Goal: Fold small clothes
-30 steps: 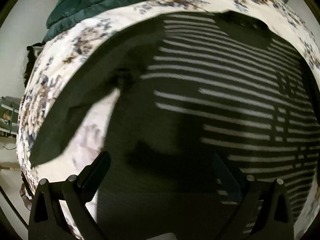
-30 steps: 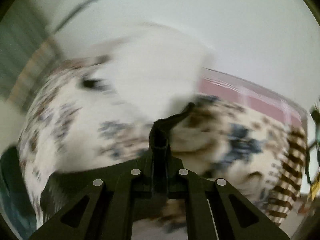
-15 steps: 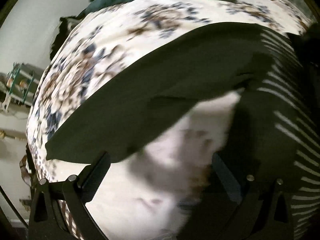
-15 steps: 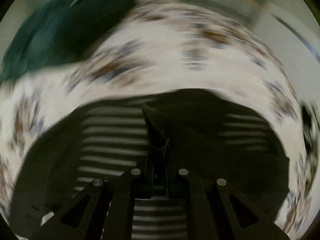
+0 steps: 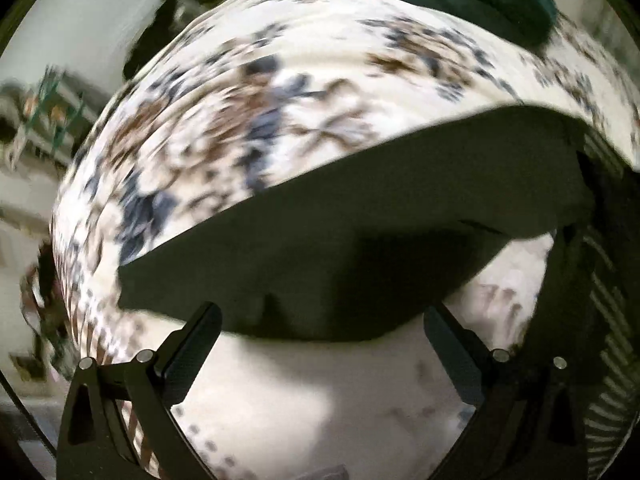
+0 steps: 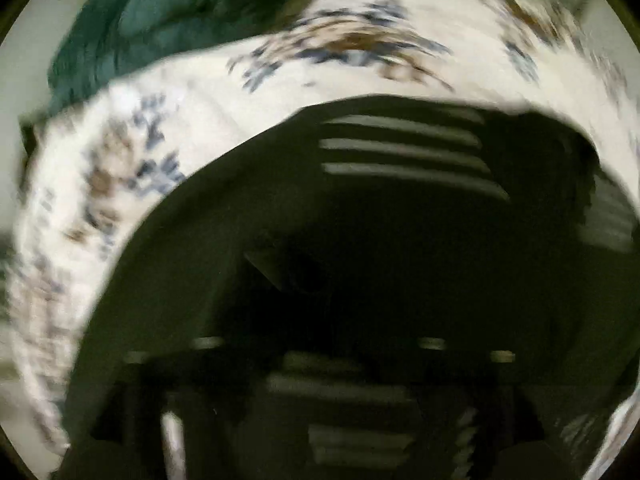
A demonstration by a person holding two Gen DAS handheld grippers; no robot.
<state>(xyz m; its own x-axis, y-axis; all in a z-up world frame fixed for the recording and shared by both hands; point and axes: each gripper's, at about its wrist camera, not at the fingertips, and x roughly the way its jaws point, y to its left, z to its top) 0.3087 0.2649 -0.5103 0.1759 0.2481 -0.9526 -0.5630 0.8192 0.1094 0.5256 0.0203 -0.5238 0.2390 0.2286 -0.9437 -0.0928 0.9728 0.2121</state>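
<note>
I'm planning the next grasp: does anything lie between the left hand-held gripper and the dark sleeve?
Nothing visible does. The left hand-held gripper is open just above the dark sleeve, which lies on the floral bedspread.

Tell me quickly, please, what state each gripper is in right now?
Left gripper: open, holding nothing.
Right gripper: jaws just opening, nothing visibly gripped; the dark striped garment lies below.
</note>
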